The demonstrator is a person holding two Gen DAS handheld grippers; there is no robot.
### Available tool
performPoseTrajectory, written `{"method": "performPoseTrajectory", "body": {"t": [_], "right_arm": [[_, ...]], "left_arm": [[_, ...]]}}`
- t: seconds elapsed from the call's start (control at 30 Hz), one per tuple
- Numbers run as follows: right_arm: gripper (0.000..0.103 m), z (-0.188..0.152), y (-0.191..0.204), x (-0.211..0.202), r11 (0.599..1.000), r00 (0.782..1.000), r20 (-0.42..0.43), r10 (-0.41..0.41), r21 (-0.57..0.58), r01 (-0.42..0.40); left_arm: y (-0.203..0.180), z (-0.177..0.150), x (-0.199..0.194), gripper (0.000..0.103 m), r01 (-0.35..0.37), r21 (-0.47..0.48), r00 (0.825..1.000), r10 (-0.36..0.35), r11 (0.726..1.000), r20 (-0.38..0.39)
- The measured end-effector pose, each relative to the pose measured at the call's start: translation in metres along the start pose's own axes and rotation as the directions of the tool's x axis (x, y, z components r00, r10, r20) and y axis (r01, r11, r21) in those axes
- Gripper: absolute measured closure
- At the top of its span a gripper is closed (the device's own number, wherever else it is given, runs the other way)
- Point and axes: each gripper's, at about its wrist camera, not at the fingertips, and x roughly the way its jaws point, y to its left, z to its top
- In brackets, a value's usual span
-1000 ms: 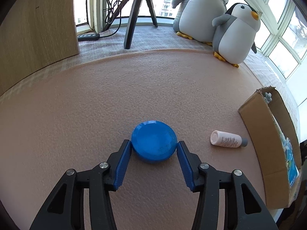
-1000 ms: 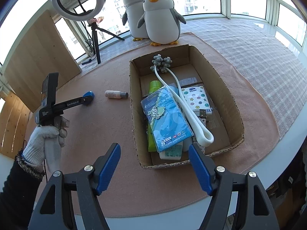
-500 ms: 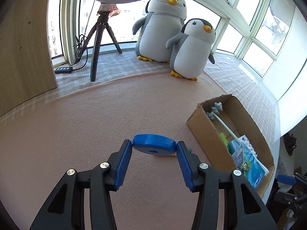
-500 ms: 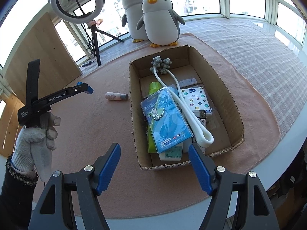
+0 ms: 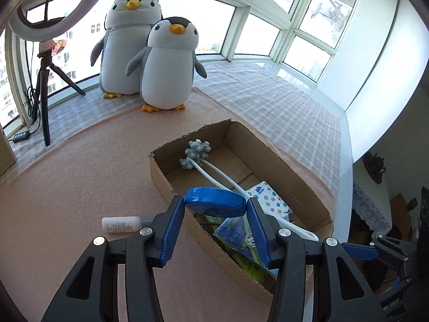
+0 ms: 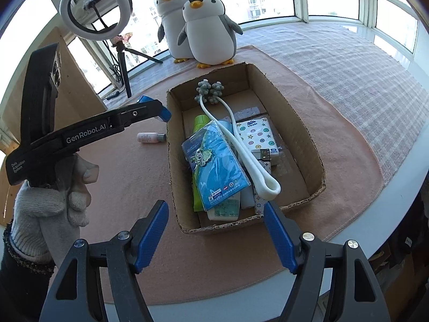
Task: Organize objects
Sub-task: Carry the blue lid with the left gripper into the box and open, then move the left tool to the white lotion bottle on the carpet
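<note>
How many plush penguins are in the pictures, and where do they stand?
2. The bigger penguin stands at the back near the window; the smaller penguin stands in front of it, touching it, just behind the far end of the cardboard box. None other is visible.

Cardboard box (image 6: pixel 292 123) far end free

Home sunroom, bay windows (image 5: pixel 257 35), plush penguins (image 5: pixel 166 64), ring light (image 6: pixel 95 9)
</note>
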Motion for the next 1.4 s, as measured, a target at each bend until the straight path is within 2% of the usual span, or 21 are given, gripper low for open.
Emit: {"method": "performPoseTrajectory", "body": {"t": [0.2,0.23,0.3,0.7,1.1,1.2,1.4], "right_arm": [[0.033,-0.002,-0.007,-0.002,1.000,1.000,0.004,-0.013,0.020,0.013],[0.033,-0.002,-0.008,-0.003,1.000,1.000,0.004,-0.014,0.023,0.014],[0.033,-0.003,-0.010,-0.003,0.999,1.000,0.003,-0.017,0.029,0.017],[0.033,-0.003,-0.003,0.005,1.000,1.000,-0.019,-0.015,0.013,0.015],[0.033,-0.003,0.012,0.013,1.000,0.999,-0.038,-0.008,-0.011,0.008],[0.033,-0.004,0.013,0.013,1.000,0.999,-0.039,-0.012,-0.009,0.012],[0.033,-0.006,0.012,0.015,1.000,0.999,-0.048,-0.020,-0.003,0.020]], "left_arm": [[-0.025,0.004,0.011,0.050,0.031,0.037,0.999,-0.030,0.999,-0.017],[-0.026,0.005,0.011,0.041,0.033,0.036,0.999,-0.033,0.999,-0.018],[-0.026,0.006,0.011,0.030,0.026,0.044,1.000,-0.026,0.999,-0.015],[0.002,0.008,-0.012,0.030,-0.081,0.054,0.996,0.079,0.995,0.039],[0.038,0.004,-0.022,0.030,-0.128,0.022,0.991,0.127,0.992,0.048],[0.058,0.003,-0.018,0.030,-0.144,-0.014,0.989,0.145,0.989,0.040],[0.115,-0.001,-0.002,0.031,-0.156,-0.148,0.988,0.156,0.977,-0.014]]}}
